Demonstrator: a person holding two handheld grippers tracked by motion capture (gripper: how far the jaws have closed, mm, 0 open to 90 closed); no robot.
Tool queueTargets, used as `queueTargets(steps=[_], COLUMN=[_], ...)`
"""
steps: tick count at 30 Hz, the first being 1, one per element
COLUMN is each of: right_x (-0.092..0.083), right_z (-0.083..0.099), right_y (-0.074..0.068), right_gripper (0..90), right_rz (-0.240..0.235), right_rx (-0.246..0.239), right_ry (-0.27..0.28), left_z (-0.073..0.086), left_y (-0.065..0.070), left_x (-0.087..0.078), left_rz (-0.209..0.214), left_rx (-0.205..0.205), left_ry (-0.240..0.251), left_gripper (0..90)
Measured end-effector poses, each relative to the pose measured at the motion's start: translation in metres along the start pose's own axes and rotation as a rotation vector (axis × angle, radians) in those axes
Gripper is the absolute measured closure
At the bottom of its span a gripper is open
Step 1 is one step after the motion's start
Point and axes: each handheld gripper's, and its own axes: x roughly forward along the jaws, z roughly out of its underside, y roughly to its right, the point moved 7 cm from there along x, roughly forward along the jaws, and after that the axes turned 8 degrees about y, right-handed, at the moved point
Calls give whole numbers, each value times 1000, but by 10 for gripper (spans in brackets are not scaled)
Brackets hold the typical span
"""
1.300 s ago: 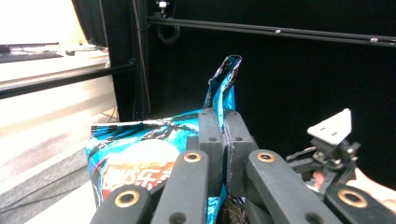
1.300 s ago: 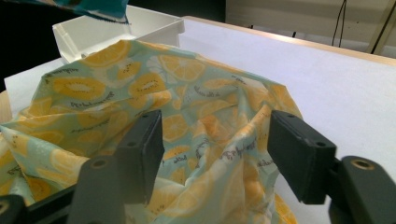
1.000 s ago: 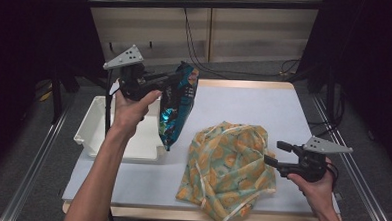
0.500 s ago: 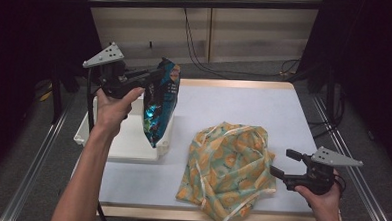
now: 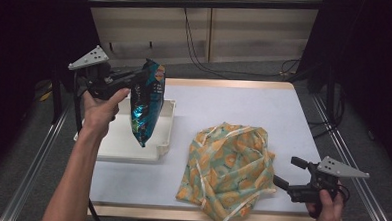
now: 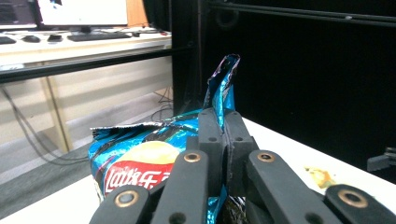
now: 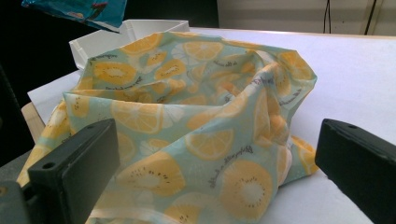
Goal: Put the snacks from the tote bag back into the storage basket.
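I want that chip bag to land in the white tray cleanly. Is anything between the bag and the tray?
Nothing visible: the chip bag hangs from the shut left gripper above the white tray, whose floor looks bare.

left gripper [image 5: 144, 79]: black, grey triangular plate | right gripper [image 5: 287, 171]: black, seemingly brass-coloured screws

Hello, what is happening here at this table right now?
A person works with a gripper in each hand. The left gripper is shut on the top of a blue chip bag and holds it hanging over the white tray. The right gripper has just been opening its jaws; nothing is between them, and it points at the fruit-print cloth bag lying crumpled on the table.
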Motion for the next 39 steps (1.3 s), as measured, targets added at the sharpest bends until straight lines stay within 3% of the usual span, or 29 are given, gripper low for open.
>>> queueTargets(steps=[3, 5, 9, 15, 26, 30, 39], right_x=[0, 1, 3, 5, 6, 7, 8], right_z=[-1, -1, 5, 7, 7, 6, 8], right_y=[-2, 0, -1, -3, -1, -2, -1], right_gripper=[0, 0, 0, 0, 0, 0, 0], right_rz=[-13, 15, 13, 20, 43, 38, 45], right_rx=[-2, -19, -51, -61, -131, -129, -136], right_ry=[8, 11, -3, 29, 96, 99, 90], left_z=[5, 7, 13, 24, 40, 47, 66], left_y=[-7, -12, -23, -39, -71, -76, -81], left_x=[-6, -10, -17, -24, -29, -22, 2], left_rz=[-32, -52, -92, -139, -270, -291, -282], left_rx=[6, 0, -10, -30, -52, -45, -60], left_ry=[-15, -14, -21, -33, -70, -87, -108], left_gripper=[884, 884, 884, 883, 886, 886, 885])
